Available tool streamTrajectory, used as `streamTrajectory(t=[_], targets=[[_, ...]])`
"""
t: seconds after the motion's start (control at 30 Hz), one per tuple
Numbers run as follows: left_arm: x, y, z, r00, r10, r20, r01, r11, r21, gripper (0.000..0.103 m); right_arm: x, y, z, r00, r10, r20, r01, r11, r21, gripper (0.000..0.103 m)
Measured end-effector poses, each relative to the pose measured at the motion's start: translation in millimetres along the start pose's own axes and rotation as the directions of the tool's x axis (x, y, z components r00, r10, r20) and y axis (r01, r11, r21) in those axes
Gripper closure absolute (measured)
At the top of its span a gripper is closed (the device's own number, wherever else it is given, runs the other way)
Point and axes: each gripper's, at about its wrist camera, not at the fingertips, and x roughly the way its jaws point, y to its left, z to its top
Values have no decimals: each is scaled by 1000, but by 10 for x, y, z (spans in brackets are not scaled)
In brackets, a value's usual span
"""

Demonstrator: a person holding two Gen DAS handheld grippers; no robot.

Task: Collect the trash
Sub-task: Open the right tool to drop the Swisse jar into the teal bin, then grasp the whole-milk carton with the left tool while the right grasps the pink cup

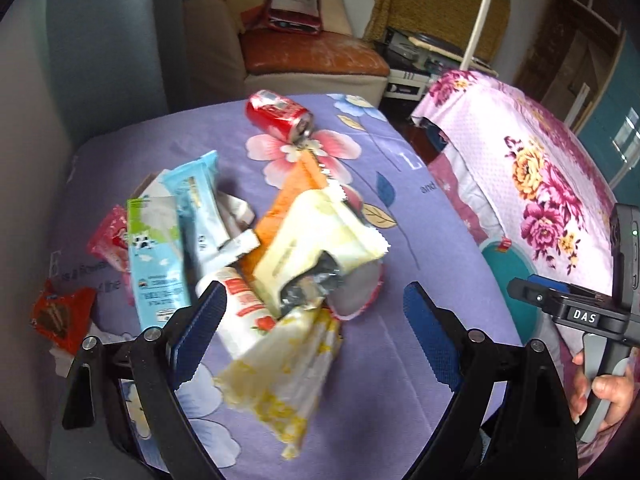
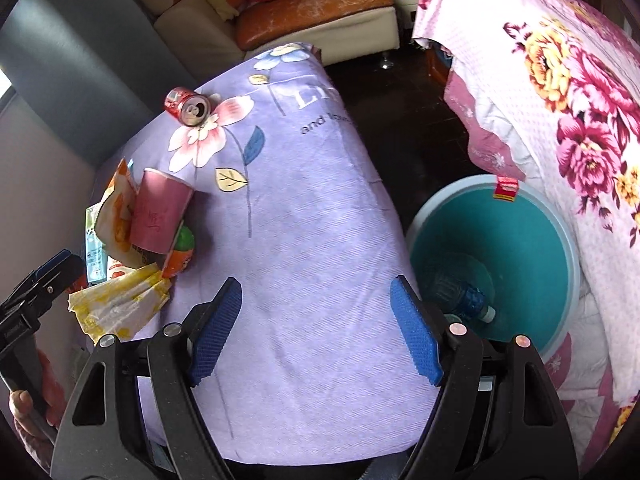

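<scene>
A pile of wrappers lies on a purple flowered cloth (image 1: 400, 240): a yellow-white crumpled wrapper (image 1: 280, 376), a cream wrapper (image 1: 320, 240), blue milk packs (image 1: 160, 264) and an orange pack (image 1: 284, 200). A red can (image 1: 280, 114) lies on its side beyond them; it also shows in the right wrist view (image 2: 188, 106). My left gripper (image 1: 316, 308) is open, its jaws either side of the yellow-white wrapper. My right gripper (image 2: 316, 316) is open and empty over bare cloth. A teal bin (image 2: 496, 256) holds a plastic bottle (image 2: 460, 296).
A pink paper cup (image 2: 158, 212) lies on the pile. A red-orange snack wrapper (image 1: 64, 316) lies at the far left. A bed with a pink flowered blanket (image 2: 560, 120) stands right of the bin. A sofa (image 1: 312, 52) is behind.
</scene>
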Motion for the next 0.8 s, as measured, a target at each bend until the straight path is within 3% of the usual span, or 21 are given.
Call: streamTrajectory(t=[0.37,0.8], targets=[[169,1122,-28,990,143,-14,-143,973,-180,13,524,995,534,998,0,-56,-9,988,-155,30],[522,1261,86,986,159,-59,-166,971,-170,13,1127,1524,788,983,91,-161,-115,983,-145,30]])
